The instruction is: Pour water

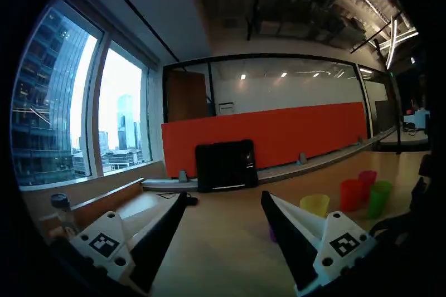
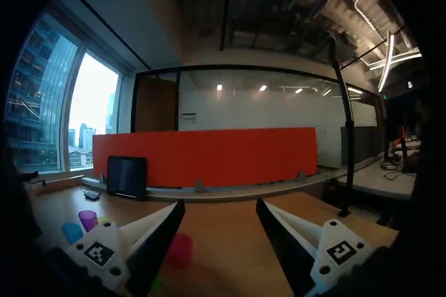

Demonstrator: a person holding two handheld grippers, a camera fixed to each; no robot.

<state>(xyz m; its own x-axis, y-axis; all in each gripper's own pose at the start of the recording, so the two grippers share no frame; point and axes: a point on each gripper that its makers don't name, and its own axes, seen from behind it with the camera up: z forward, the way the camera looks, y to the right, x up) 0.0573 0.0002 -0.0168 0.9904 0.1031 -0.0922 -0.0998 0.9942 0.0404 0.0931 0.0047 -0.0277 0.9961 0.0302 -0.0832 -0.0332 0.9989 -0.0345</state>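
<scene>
Left gripper view:
- Left claw (image 1: 222, 199): the 2 fingers stand wide apart with nothing between them, above the bare wooden desk (image 1: 223, 247).
- Bottle (image 1: 61, 208): clear body and dark cap, upright at the far left edge, just beside the left finger. It stands near a low wooden ledge under the window (image 1: 83, 113). Cannot tell whether there is water in it.
- 4 cups are grouped on the desk to the right, past the right finger. The yellow cup (image 1: 315, 205) is nearest the claw. The red cup (image 1: 351, 194) comes next, with the pink cup (image 1: 367, 179) behind it. The green cup (image 1: 379, 198) is farthest right and overlaps the pink one. All are upright, and their contents are not visible.
- A black screen (image 1: 226, 165) leans against the orange partition (image 1: 279, 130) at the back of the desk.

Right gripper view:
- Right claw (image 2: 219, 203): fingers spread and nothing gripped, held over the desk.
- A purple cup (image 2: 87, 220) and a blue cup (image 2: 72, 232) stand close together at lower left, beyond the left finger.
- A pink cup (image 2: 179, 249) sits just inside the left finger, partly hidden by it and not between the tips.
- The black screen and the orange partition lie straight ahead, well apart from the claw.
</scene>
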